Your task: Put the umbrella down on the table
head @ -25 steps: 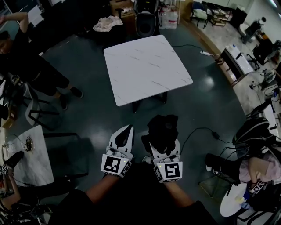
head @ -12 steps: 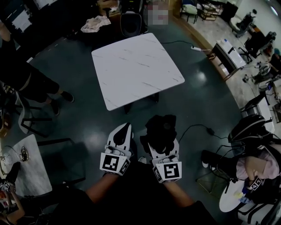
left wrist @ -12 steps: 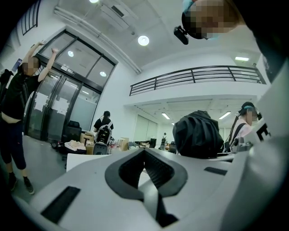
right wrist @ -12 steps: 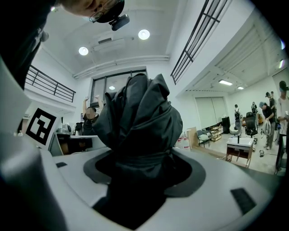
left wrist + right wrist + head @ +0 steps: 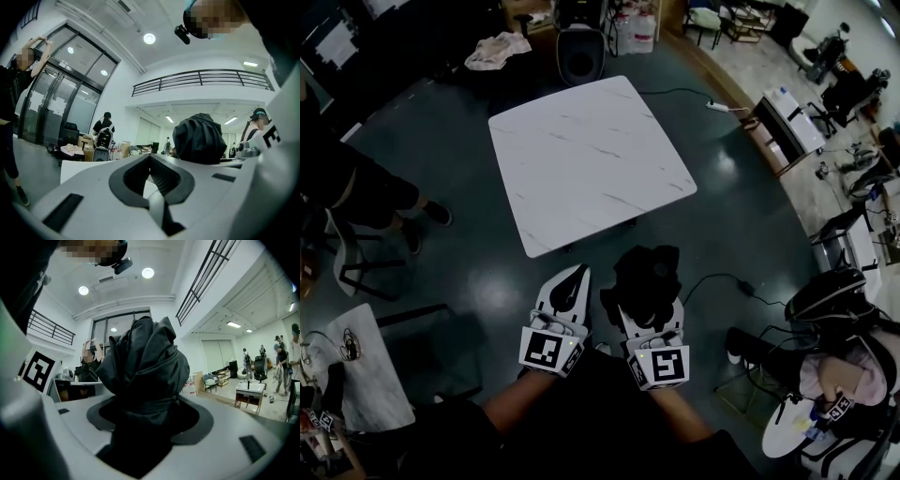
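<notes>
The white table [image 5: 581, 159] has drawn nearer as the right gripper [image 5: 650, 305], clamped on the bundled black umbrella [image 5: 645, 270], and the closed, empty left gripper [image 5: 576, 275] approach, the set-down still ahead.

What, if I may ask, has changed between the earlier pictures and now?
The table has come nearer and slid left in the head view: the person has stepped toward it. Nothing was grasped or released. The right tool stays shut on the folded black umbrella; the left tool stays shut and empty, both short of the table.
</notes>
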Action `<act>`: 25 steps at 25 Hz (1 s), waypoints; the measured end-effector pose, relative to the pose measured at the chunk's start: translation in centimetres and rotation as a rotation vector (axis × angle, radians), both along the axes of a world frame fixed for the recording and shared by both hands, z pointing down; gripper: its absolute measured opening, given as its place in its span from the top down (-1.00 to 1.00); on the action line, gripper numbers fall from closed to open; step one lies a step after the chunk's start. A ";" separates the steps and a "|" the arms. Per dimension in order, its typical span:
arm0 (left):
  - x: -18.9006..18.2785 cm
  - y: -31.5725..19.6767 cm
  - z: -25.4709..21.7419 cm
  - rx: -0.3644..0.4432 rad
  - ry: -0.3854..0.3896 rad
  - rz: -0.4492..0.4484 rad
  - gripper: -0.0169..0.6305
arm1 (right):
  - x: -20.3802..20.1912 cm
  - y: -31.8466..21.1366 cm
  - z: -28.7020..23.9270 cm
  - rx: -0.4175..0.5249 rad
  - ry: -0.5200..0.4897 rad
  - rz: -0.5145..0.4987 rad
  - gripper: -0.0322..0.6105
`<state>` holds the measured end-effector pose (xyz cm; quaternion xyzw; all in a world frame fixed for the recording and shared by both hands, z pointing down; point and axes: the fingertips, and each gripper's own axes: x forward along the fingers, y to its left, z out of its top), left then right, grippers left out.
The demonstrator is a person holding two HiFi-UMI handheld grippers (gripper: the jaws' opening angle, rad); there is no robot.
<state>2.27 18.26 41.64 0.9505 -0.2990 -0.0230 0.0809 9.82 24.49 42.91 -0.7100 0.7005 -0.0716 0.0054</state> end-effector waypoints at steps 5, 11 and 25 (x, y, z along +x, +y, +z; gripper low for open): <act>0.5 -4.2 -0.4 -0.019 -0.018 0.016 0.92 | 0.4 -4.3 -0.8 -0.015 -0.018 0.004 -0.07; 0.7 -8.9 -0.7 -0.026 -0.001 0.044 0.92 | 0.4 -9.4 -1.4 -0.032 0.001 0.012 -0.07; -0.9 -18.5 0.5 -0.071 0.024 0.061 0.92 | -0.9 -20.3 -0.5 -0.076 -0.029 0.039 -0.06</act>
